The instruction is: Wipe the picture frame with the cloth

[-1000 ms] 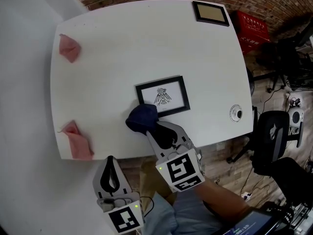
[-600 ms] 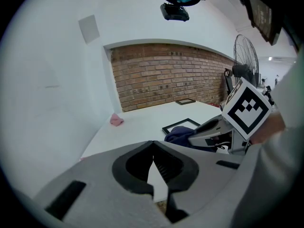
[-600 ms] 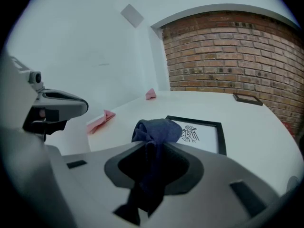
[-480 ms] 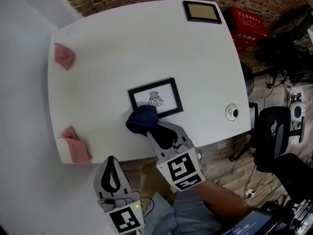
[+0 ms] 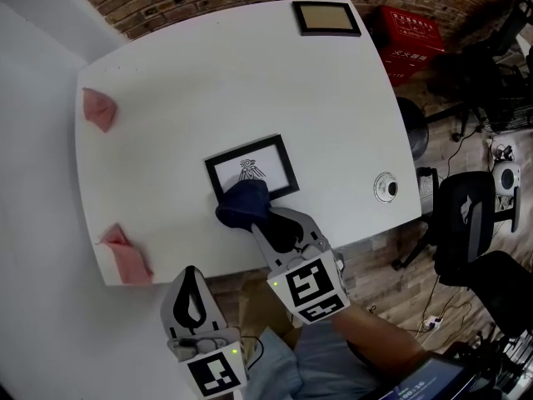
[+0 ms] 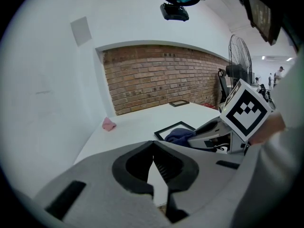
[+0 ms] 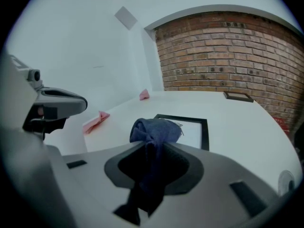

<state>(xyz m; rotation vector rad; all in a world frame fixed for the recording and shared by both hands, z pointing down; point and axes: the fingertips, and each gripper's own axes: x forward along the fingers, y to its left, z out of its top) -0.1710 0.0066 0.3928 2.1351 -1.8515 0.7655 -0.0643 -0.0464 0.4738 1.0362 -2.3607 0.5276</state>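
The right gripper (image 5: 263, 222) has its jaws pinched tight on a crumpled dark blue cloth (image 5: 242, 203). The bunched end bulges out past the tips, and a tail of fabric hangs back between the jaws. That bunched end sits on the near edge of the black picture frame with a small bird drawing on white paper (image 5: 252, 165). The frame lies flat on the round-cornered white table (image 5: 333, 107), a little nearer than the middle. In the right gripper view, the cloth (image 7: 155, 130) covers the frame's near rail while the rest of the frame (image 7: 198, 127) shows beyond it.

The left gripper (image 5: 190, 271) is held off the near edge of the table, well left of the cloth. Its jaws are closed tip to tip with nothing between them (image 6: 153, 144).

A crumpled pink cloth (image 5: 97, 108) lies at the far left of the table, and a second pink cloth (image 5: 125, 253) hangs over the near left edge. A second dark frame with a tan inside (image 5: 326, 17) sits at the far edge. A small round white object (image 5: 386, 187) lies near the right edge. Past the table stand a red crate (image 5: 413, 37) and a black office chair (image 5: 466, 223).
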